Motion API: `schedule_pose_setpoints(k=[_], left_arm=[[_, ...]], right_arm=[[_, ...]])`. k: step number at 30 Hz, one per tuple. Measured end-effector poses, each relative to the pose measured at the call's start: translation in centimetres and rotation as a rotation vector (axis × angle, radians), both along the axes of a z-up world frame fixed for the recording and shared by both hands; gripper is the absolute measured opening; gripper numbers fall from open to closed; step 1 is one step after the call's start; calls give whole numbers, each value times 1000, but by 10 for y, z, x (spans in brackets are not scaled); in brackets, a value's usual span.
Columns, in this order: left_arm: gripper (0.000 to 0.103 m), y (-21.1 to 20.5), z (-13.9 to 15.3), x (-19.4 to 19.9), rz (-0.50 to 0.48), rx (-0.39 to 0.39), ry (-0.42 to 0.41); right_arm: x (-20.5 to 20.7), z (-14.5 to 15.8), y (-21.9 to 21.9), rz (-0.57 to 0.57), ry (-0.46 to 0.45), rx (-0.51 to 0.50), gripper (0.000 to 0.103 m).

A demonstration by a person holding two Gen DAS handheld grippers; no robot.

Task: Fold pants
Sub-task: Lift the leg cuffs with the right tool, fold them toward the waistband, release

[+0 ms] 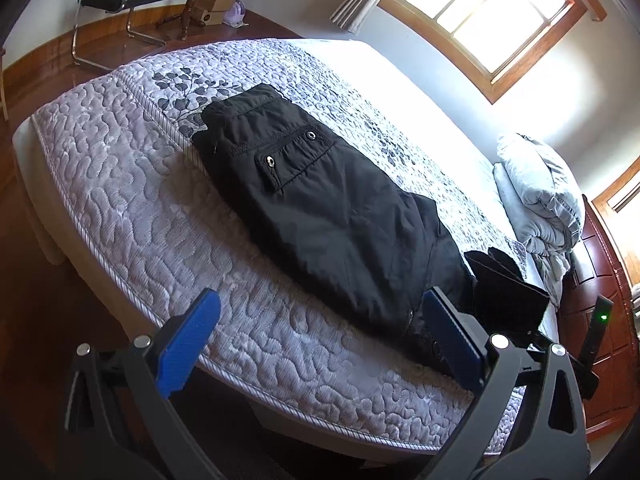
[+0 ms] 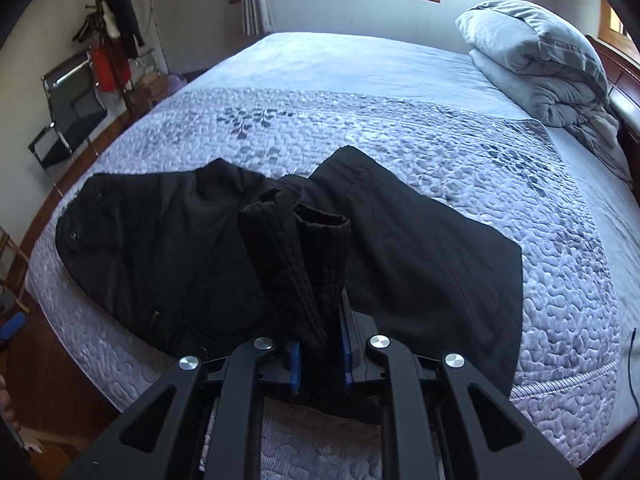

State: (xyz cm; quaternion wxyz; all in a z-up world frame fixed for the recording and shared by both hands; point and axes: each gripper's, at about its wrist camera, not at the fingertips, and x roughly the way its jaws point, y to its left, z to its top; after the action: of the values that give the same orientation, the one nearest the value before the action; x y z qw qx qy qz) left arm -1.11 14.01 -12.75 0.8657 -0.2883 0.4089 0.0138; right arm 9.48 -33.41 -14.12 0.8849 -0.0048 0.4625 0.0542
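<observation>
Blue-padded right gripper (image 2: 320, 354) is clamped on the bunched cuffs of the black pants (image 2: 280, 240), pointing steeply down, the rest spread ahead of it over the quilted bed (image 2: 560, 320). Wide bare quilt beyond, bed edge just below. Folded duvet (image 2: 540, 64) far right. Left gripper (image 1: 316, 344) hangs wide apart, empty, right pad beside the pants' near edge

pants (image 1: 320, 200): black | bedspread (image 1: 132, 184): lilac, leaf print | claw pads (image 1: 188, 344): blue
</observation>
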Motion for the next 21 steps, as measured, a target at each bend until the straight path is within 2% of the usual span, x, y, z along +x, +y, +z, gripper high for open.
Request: schedule_pose_setpoints(k=[7, 13, 18, 19, 20, 21], left_arm=[[100, 1, 4, 6, 5, 2, 0], [100, -5, 14, 12, -13, 11, -24], [100, -16, 12, 14, -38, 13, -14], [100, -17, 11, 14, -41, 12, -10], [100, -18, 10, 14, -44, 11, -6], [100, -19, 9, 14, -46, 12, -3]], right_arm=[[-5, -32, 21, 45, 47, -71, 15], [-9, -47, 26, 60, 56, -93, 15], [-14, -58, 32, 89, 71, -119, 20], [-15, -60, 33, 101, 79, -111, 29], [-17, -61, 34, 120, 92, -92, 44], [-20, -61, 35, 136, 103, -69, 52]])
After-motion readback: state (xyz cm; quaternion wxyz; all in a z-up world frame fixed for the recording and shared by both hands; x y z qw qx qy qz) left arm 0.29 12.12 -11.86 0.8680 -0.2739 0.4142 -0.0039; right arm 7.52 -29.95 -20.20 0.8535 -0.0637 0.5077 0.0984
